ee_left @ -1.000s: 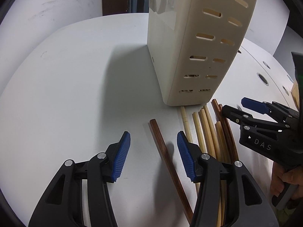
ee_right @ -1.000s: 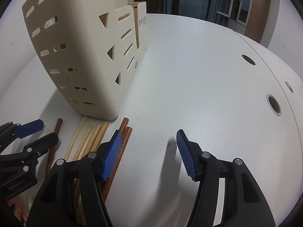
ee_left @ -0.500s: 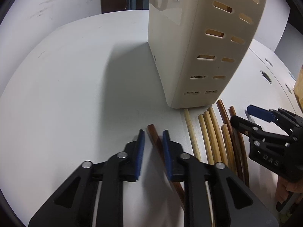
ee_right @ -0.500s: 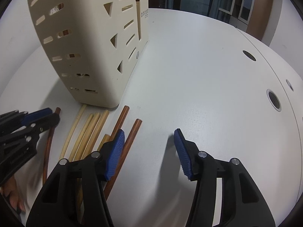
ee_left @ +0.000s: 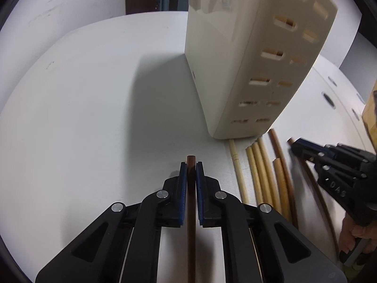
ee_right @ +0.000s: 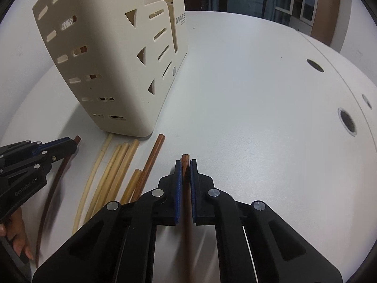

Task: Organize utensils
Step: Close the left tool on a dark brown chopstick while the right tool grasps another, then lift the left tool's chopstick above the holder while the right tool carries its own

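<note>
My left gripper [ee_left: 191, 165] is shut on a dark brown chopstick [ee_left: 191, 212] that runs back along the fingers. My right gripper [ee_right: 185, 162] is shut on a reddish brown chopstick [ee_right: 186, 200]. A cream utensil holder [ee_left: 247, 59] with slots stands on the white table just beyond; it also shows in the right wrist view [ee_right: 113, 66]. Several pale bamboo chopsticks [ee_right: 110, 172] and one more brown chopstick [ee_right: 148, 165] lie between the two grippers. The left gripper shows at the left of the right wrist view [ee_right: 70, 142], and the right gripper at the right of the left wrist view [ee_left: 294, 145].
The white table [ee_right: 259, 94] stretches right of the holder, with round cable holes [ee_right: 346, 122] near its far right. A seam runs along the table's right part. A wall and a doorway stand behind the holder.
Both grippers have closed: the left one onto the dark brown chopstick, the right one onto a reddish brown chopstick after shifting left. Both chopsticks now line up with the fingers.
</note>
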`<act>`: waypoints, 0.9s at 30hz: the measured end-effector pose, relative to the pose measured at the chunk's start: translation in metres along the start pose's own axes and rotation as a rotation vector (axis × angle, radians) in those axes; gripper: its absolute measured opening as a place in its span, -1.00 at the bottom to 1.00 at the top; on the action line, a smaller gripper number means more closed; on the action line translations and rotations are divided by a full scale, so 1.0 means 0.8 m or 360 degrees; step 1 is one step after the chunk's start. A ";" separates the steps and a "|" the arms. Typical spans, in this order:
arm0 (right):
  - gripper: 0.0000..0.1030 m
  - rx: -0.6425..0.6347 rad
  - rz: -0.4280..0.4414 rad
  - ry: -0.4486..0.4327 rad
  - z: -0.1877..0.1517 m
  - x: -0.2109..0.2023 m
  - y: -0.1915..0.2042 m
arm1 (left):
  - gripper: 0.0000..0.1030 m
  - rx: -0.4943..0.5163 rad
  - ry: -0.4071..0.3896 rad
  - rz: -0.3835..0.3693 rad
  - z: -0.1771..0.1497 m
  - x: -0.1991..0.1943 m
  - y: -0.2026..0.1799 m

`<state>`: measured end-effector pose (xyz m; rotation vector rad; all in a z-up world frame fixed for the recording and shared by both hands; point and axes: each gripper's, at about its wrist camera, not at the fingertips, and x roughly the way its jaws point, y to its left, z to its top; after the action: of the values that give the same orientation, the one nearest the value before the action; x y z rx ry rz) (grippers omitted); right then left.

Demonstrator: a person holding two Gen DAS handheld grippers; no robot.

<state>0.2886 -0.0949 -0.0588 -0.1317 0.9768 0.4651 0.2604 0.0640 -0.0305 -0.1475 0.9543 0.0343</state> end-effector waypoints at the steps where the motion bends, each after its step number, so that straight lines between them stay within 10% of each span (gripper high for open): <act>1: -0.86 0.0002 0.0001 -0.0009 0.001 -0.001 -0.001 | -0.86 -0.0004 -0.0024 -0.0009 0.004 -0.006 0.005; 27: -0.86 -0.0043 0.0210 -0.0574 0.024 -0.147 0.004 | -0.87 0.0028 -0.0543 -0.0049 0.023 -0.160 -0.014</act>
<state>0.2469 -0.1235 0.0489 -0.0058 0.6272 0.6000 0.2026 0.0600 0.0853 -0.1349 0.6113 0.0221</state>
